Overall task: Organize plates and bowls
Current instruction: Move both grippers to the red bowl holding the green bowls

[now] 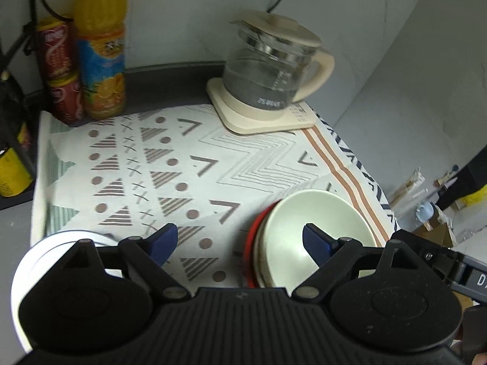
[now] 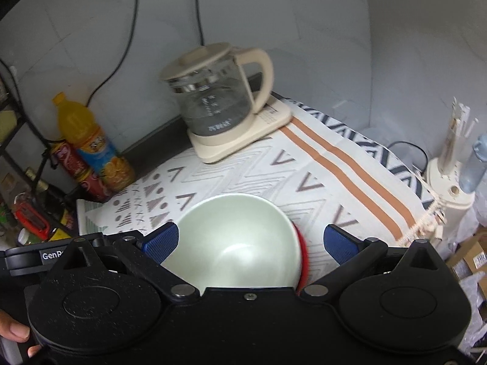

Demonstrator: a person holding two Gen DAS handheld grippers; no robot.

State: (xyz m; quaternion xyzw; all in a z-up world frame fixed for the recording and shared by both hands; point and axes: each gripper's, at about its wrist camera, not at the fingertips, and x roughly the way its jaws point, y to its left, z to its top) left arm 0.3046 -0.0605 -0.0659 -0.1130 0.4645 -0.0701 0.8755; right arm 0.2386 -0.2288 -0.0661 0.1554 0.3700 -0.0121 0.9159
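Observation:
A pale green bowl (image 1: pixel 307 228) tops a stack of bowls on the patterned cloth, with a cream rim and a red bowl (image 1: pixel 251 243) under it. A white plate (image 1: pixel 27 261) lies at the near left, partly hidden by my left gripper (image 1: pixel 240 240). That gripper is open and hovers over the cloth between plate and stack, its right fingertip above the green bowl. In the right wrist view, the green bowl (image 2: pixel 240 240) sits between the blue pads of my open right gripper (image 2: pixel 249 241), and the red bowl's edge (image 2: pixel 304 255) peeks out on its right.
A glass kettle (image 1: pixel 271 73) on a cream base stands at the back of the table. An orange juice bottle (image 1: pixel 102 48) and red cans (image 1: pixel 59 70) stand back left by a black rack. The table's right edge (image 1: pixel 380 194) drops to clutter below. A cream stand (image 2: pixel 447 188) with sticks sits off right.

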